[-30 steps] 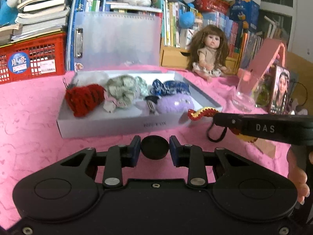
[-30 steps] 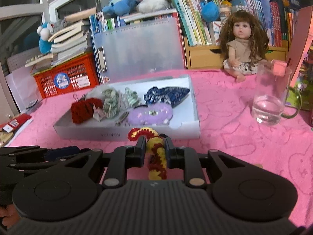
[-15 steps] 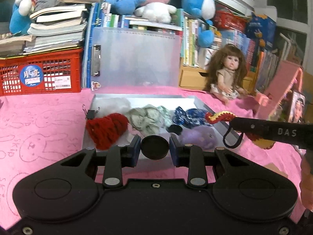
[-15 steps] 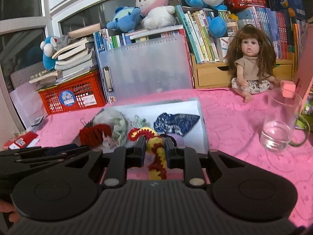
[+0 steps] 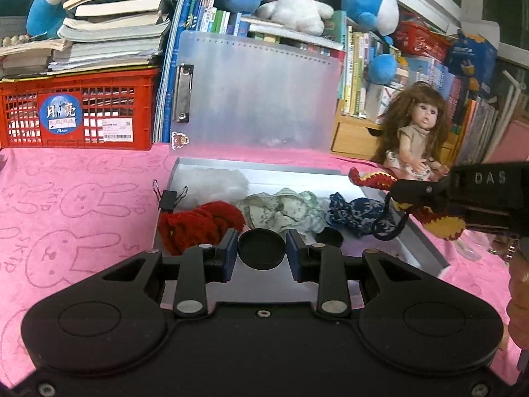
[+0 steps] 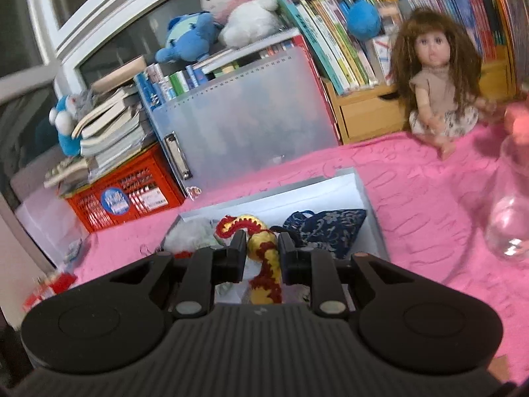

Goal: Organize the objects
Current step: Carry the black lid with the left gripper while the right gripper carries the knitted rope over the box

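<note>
Black round lid (image 5: pixel 262 248) clamped between the blue-padded jaws of the left gripper (image 5: pixel 262 254), held low over the near end of the grey tray (image 5: pixel 264 173); red yarn (image 5: pixel 198 226), green cloth (image 5: pixel 281 210) and blue floral pouch (image 5: pixel 355 215) already lying inside. Red-and-yellow crochet cord (image 5: pixel 439 223) seen gripped in the right gripper (image 5: pixel 410 195) above the tray's right side. From the right wrist, right gripper (image 6: pixel 263 254) closed on that cord (image 6: pixel 264 264), poised over the tray (image 6: pixel 360 185). Judged mid-placement: next, probably lowering into free tray space and releasing. Pink bunny-print cloth (image 6: pixel 413 198) underneath; doll (image 6: pixel 436 79), glass (image 6: pixel 509 225), red crate (image 5: pixel 79 112), books and plush toys behind.
</note>
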`<action>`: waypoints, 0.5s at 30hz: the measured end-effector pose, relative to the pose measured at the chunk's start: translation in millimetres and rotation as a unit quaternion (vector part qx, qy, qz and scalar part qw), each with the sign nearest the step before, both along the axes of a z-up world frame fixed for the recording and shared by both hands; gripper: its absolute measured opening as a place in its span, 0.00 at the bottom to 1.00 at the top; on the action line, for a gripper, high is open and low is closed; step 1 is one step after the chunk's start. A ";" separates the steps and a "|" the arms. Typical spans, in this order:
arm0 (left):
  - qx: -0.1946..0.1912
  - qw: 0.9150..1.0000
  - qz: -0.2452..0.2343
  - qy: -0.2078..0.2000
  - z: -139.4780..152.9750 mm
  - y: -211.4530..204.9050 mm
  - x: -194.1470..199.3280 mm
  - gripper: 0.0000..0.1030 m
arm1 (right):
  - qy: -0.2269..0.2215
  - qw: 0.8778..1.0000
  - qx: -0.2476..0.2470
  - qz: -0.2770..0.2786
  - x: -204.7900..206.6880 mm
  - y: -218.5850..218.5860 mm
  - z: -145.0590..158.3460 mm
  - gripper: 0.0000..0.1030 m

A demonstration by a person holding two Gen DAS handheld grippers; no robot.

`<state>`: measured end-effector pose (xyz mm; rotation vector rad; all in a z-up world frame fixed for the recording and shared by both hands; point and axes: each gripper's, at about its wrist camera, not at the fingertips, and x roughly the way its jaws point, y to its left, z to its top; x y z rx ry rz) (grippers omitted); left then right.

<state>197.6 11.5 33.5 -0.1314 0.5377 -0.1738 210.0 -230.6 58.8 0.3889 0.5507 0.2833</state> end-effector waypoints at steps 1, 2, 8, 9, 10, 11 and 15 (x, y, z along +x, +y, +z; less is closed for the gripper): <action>0.001 1.000 0.001 0.002 -2.1 -0.2 2.8 0.29 | 0.007 1.000 0.009 -0.003 5.4 0.2 -3.1 0.24; 0.002 1.000 0.003 0.006 -5.0 0.1 5.6 0.29 | 0.012 1.000 0.012 -0.006 9.9 1.0 -6.1 0.24; 0.006 1.000 0.010 0.020 -18.3 1.6 18.1 0.29 | 0.028 1.000 0.009 -0.011 30.4 6.5 -23.6 0.24; 0.006 1.000 0.011 0.022 -19.9 2.1 19.8 0.29 | 0.031 0.999 0.010 -0.012 33.8 6.5 -26.7 0.24; 0.006 1.000 0.012 0.023 -21.5 2.3 21.3 0.29 | 0.034 0.999 0.011 -0.011 36.1 6.7 -28.9 0.24; 0.007 1.000 0.012 0.024 -22.9 2.1 23.0 0.29 | 0.037 0.999 0.011 -0.011 38.1 6.9 -31.4 0.24; 0.015 1.000 0.014 0.022 -25.4 -0.5 30.4 0.29 | 0.045 0.999 0.011 -0.008 45.2 9.0 -39.9 0.24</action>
